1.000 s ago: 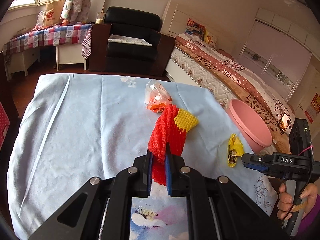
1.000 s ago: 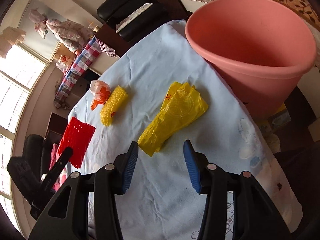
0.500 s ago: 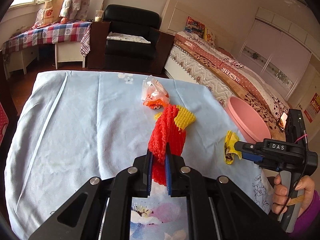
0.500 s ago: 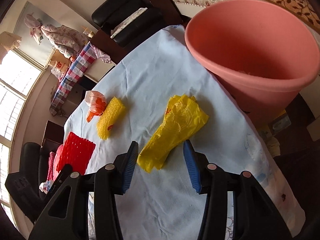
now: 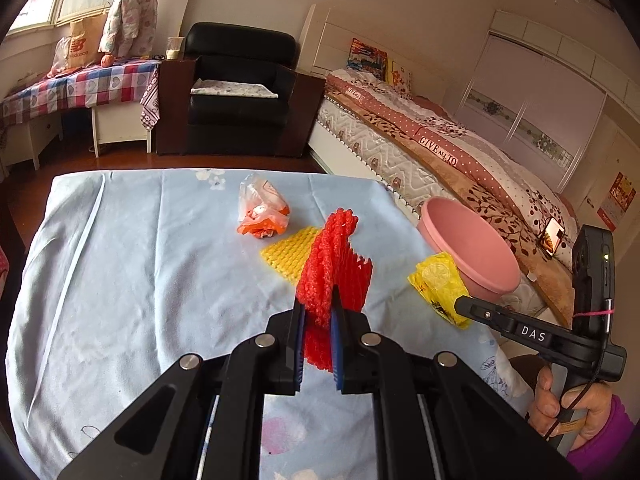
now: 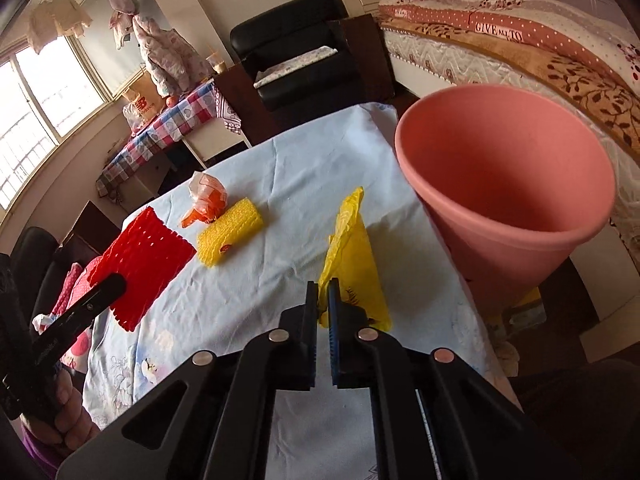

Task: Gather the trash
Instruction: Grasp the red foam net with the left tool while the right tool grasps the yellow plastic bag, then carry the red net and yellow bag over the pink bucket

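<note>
From the left wrist view, your left claw (image 5: pixel 318 320) is pinching the red foam net (image 5: pixel 334 270) between its pads, holding it up off the blue-clothed surface (image 5: pixel 120 280). Just beyond it the yellow foam net (image 5: pixel 286 254) is lying flat on the cloth, and the orange-and-clear plastic bag (image 5: pixel 260 212) is sitting a little further back, both untouched. Out to the right, your right claw (image 5: pixel 464 306) is reaching onto the yellow plastic bag (image 5: pixel 438 282), right beside the pink bin (image 5: pixel 472 252) off the surface's edge.

Switching to the right wrist view, your right claw (image 6: pixel 323 300) is pressed together on the near end of the yellow plastic bag (image 6: pixel 350 256), which is standing up in a crumpled peak, its far part seemingly still trailing on the cloth. The pink bin (image 6: pixel 508 176) is waiting just to the right with its mouth wide open, and no trash is showing in the part of its inside you can see. The red foam net (image 6: pixel 140 260) is hanging in the other claw at left, with the yellow foam net (image 6: pixel 230 236) and the orange-and-clear plastic bag (image 6: pixel 206 198) lying behind.

So you are looking early in the job: two pieces gripped, none visibly binned, and two more waiting on the surface.
</note>
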